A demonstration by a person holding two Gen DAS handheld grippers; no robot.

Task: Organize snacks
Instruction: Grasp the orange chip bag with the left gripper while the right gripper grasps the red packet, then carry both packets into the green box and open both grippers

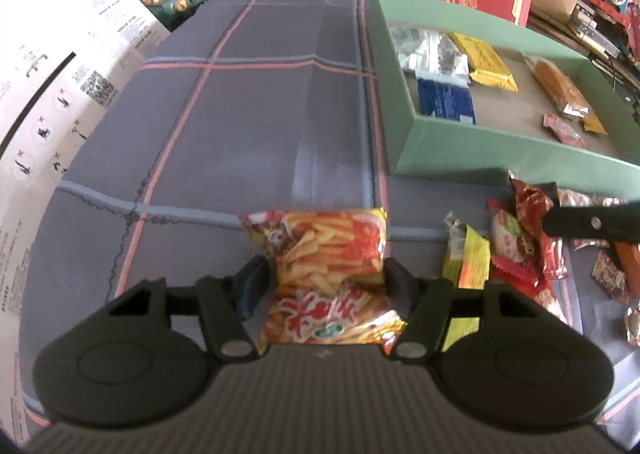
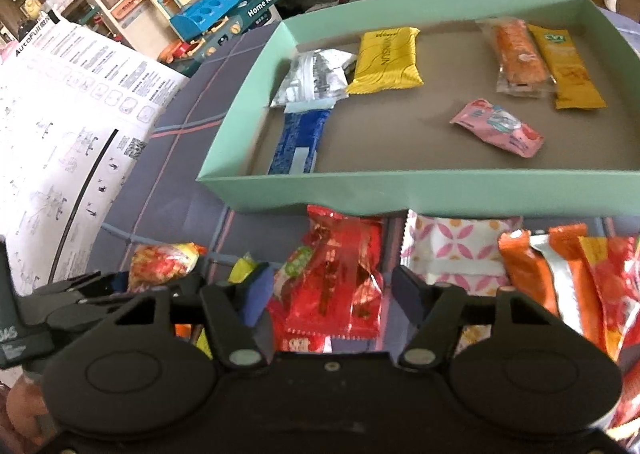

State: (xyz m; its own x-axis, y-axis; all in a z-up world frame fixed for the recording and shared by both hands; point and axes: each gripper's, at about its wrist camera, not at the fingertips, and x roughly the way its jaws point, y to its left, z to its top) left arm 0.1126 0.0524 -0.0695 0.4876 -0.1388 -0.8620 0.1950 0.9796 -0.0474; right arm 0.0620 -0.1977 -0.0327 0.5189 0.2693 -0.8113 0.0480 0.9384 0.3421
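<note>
Tablecloth (image 1: 248,122): grey-blue with red and blue checks, covering the whole work surface.

Box (image 2: 420,194): shallow, green, open at the top, at the far right of the cloth. Contents: a yellow packet (image 2: 386,60), a silver packet (image 2: 316,78), a blue packet (image 2: 300,140), a pink packet (image 2: 498,126), an orange bar in clear wrap (image 2: 518,54) and a long yellow stick packet (image 2: 568,66) just beside it.

Loose snacks: a heap on the cloth just in front of the box, with a pink-patterned white packet (image 2: 452,250) and orange packets (image 2: 520,270).

Fries packet (image 1: 332,274): red and yellow, left of the heap, pinched at its sides by the left gripper (image 1: 326,278).

Red packet (image 2: 336,278): lies between the fingers of the right gripper (image 2: 332,290), jaws set wide, not visibly pressing it.
</note>
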